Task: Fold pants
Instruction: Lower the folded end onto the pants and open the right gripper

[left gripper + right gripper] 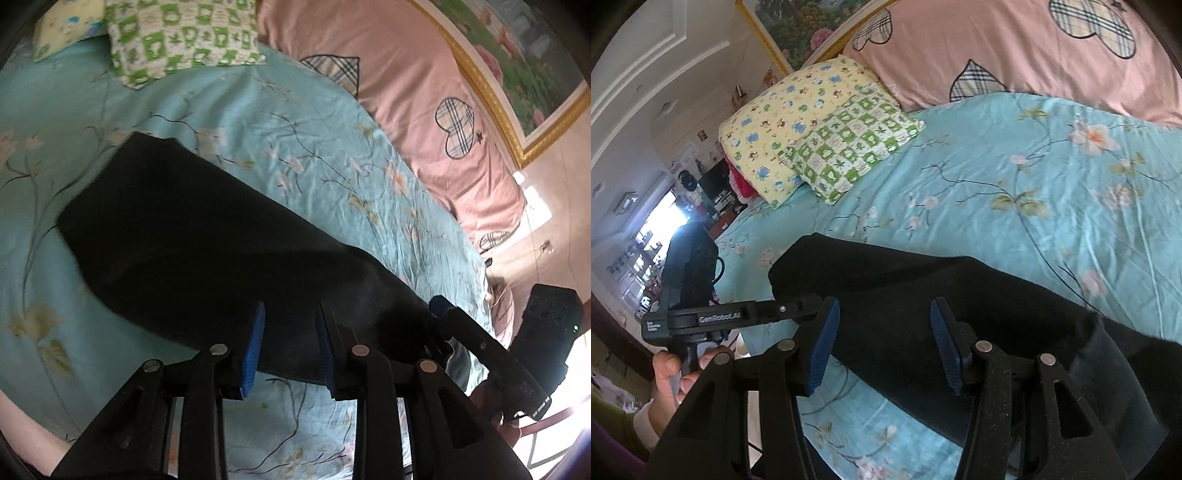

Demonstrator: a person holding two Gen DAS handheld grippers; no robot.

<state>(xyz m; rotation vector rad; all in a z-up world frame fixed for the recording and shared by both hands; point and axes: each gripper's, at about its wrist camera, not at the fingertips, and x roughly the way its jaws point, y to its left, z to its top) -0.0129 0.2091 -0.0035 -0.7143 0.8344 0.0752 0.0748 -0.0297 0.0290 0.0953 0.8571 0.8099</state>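
Note:
Black pants [192,236] lie folded in a long dark band on the turquoise floral bedsheet [332,147]. My left gripper [290,349] hovers over their near edge, its blue pads [255,350] apart, with no cloth pinched between them. In the right wrist view the same pants [905,291] run from centre to lower right. My right gripper [884,347] hangs above them with its jaws wide and nothing between the pads. Each gripper shows in the other's view: the right gripper [439,308] sits at the pants' right end, the left gripper [798,308] at their left edge, held by a hand [668,373].
A green checked pillow [849,144] and a yellow printed pillow [790,118] lie at the head of the bed. A pink quilt with plaid hearts [1015,48] is bunched along the far side. A gold-framed picture [517,74] hangs on the wall. The bed's edge [738,236] drops off at left.

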